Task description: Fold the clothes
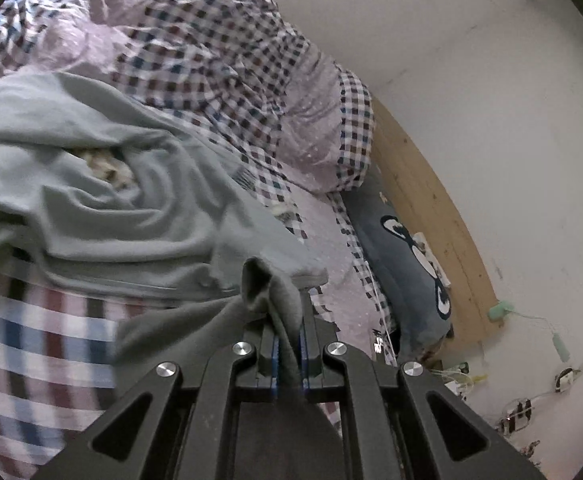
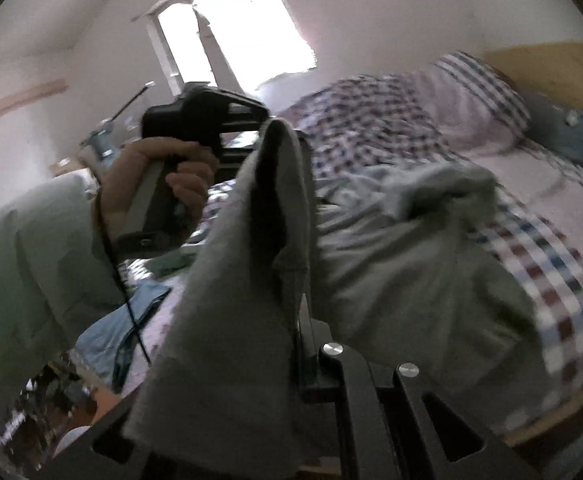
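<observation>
Left gripper [image 1: 289, 354]: fingers nearly closed, a fold of grey garment [image 1: 103, 208] pinched between the blue pads. Right gripper [image 2: 303, 320]: cloth draped over the fingers, so grip and opening cannot be told. The garment's bulk lies bunched on the checked sheet [image 1: 31, 344], part lifted between the tools. The hand [image 2: 159, 184] holding the left tool shows in the right view. Beyond: rumpled quilt [image 1: 211, 48], pillow [image 1: 403, 256], headboard [image 1: 423, 200].

Risks, as judged: the thin pinch may slip under pull; the trailing bulk may snag the quilt and spoil the fold.

Soft dim daylight; blown-out window [image 2: 251, 28] glare; motion-blurred checked bedding [image 1: 31, 340]; dark fisheye-curved corners
</observation>
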Available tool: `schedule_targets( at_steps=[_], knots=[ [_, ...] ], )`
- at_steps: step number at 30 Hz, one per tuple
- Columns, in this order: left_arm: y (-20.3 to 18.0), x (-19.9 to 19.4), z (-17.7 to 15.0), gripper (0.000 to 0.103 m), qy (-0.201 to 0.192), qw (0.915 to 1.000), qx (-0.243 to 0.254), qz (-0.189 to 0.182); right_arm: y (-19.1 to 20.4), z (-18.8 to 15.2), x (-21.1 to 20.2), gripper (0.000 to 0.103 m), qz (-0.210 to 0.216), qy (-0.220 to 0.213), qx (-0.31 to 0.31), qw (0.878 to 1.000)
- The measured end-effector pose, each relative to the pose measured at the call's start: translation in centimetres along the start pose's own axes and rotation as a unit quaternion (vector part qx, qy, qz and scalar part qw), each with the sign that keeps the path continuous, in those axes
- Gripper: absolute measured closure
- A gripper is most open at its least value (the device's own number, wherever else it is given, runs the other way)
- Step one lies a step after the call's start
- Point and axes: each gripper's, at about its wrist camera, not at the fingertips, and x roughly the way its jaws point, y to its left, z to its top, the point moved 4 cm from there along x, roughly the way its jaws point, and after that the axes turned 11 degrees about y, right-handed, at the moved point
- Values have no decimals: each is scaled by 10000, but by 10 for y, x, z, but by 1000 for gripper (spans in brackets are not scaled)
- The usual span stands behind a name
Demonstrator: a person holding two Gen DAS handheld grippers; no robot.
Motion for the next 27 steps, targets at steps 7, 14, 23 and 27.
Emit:
schedule_targets(
  at_steps=[7, 14, 23, 27],
  knots=[
    [-27, 90, 1, 97, 408, 9989, 2, 242, -67, -9, -7, 100, -379, 68, 580, 9976],
    [-25, 165, -6, 97, 684, 9948, -164, 741, -128, -28, 5, 100, -501, 311, 1326, 9894],
    [-18, 215, -10, 90, 769, 9916, -261, 1004, -167, -46, 7, 97, -737, 463, 1714, 9813],
    [-21, 195, -2, 46, 344, 9973, -116, 638, -191, -61, 1, 95, -1056, 736, 2163, 9678]
  ],
)
